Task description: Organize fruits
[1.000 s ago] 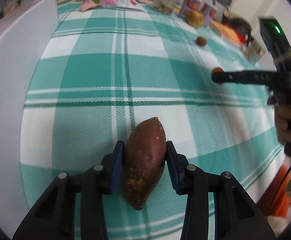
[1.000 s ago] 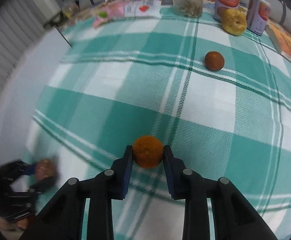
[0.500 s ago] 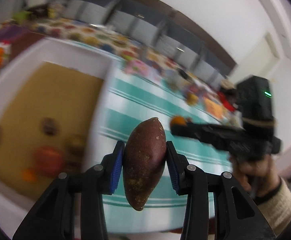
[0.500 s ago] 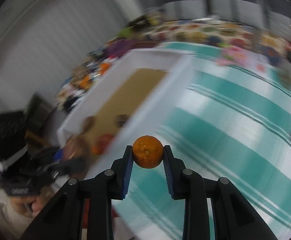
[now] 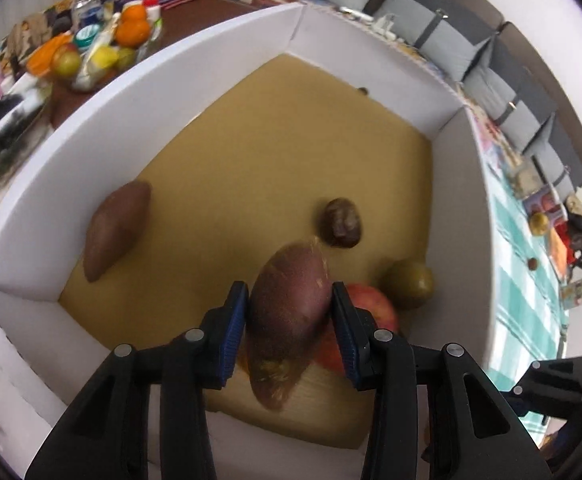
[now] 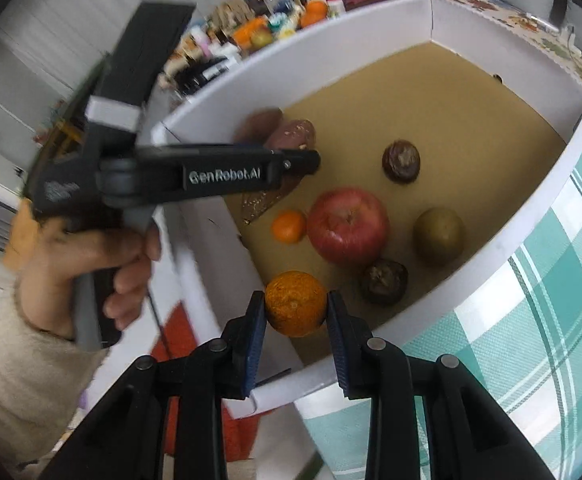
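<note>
My left gripper [image 5: 290, 316] is shut on a purple sweet potato [image 5: 287, 320] and holds it above the floor of a white-walled box [image 5: 91, 120] with a tan bottom. My right gripper [image 6: 296, 320] is shut on a small orange [image 6: 296, 303] and holds it over the box's near corner [image 6: 371, 364]. In the box lie another sweet potato [image 5: 115, 228], a red apple [image 6: 347, 225], a green-brown fruit [image 6: 438, 236], two dark round fruits [image 6: 401, 160] [image 6: 384, 281] and a small tangerine [image 6: 288, 226]. The left gripper also shows in the right wrist view [image 6: 307, 160].
The green checked tablecloth [image 6: 551, 320] lies right of the box, with a small brown fruit [image 5: 532, 264] and packets on it. A cluttered side table with oranges and bottles [image 5: 91, 40] stands beyond the box's far wall. Grey cushions [image 5: 451, 36] line the back.
Both grippers have swung left from over the tablecloth to over the box, each still holding its item. The sweet potato now hangs inside the box walls.
</note>
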`<state>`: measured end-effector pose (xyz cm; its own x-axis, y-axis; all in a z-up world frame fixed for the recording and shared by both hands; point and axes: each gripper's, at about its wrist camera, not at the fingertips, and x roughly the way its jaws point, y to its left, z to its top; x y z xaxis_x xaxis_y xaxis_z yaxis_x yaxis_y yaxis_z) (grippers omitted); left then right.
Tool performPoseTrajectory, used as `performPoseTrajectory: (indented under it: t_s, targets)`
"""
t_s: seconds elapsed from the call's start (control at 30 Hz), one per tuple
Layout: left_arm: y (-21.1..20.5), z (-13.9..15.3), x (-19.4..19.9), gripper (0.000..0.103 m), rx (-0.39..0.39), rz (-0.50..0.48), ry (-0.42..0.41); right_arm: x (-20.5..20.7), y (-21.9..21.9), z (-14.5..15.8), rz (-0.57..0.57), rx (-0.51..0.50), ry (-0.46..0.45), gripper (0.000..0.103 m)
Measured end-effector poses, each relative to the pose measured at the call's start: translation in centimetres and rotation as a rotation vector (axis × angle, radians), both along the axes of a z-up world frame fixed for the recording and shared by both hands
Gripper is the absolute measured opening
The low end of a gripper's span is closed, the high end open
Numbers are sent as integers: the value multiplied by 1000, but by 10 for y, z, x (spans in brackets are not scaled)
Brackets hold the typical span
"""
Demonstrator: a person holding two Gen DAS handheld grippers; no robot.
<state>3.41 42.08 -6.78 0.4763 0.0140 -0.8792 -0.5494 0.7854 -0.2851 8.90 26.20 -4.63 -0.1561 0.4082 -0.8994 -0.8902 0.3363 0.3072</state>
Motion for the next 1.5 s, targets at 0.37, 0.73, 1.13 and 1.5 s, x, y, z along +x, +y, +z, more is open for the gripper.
performPoseTrajectory:
  t_s: [0.37, 0.73, 1.13, 1.5]
  targets:
    - [-58, 60, -6, 82, 132, -49, -174, 29, -92, 49, -213, 222, -153, 98]
    - [-251, 44, 56, 85, 116, -446, -236, 67, -374, -48, -813, 22, -369, 98]
    - [-395, -50, 119, 85, 196, -668, -127, 87, -503, -84, -1139, -75, -455, 98]
    - [-411, -73, 130, 93, 339, -662, -155, 82, -514, -96, -1160, -81, -462, 101]
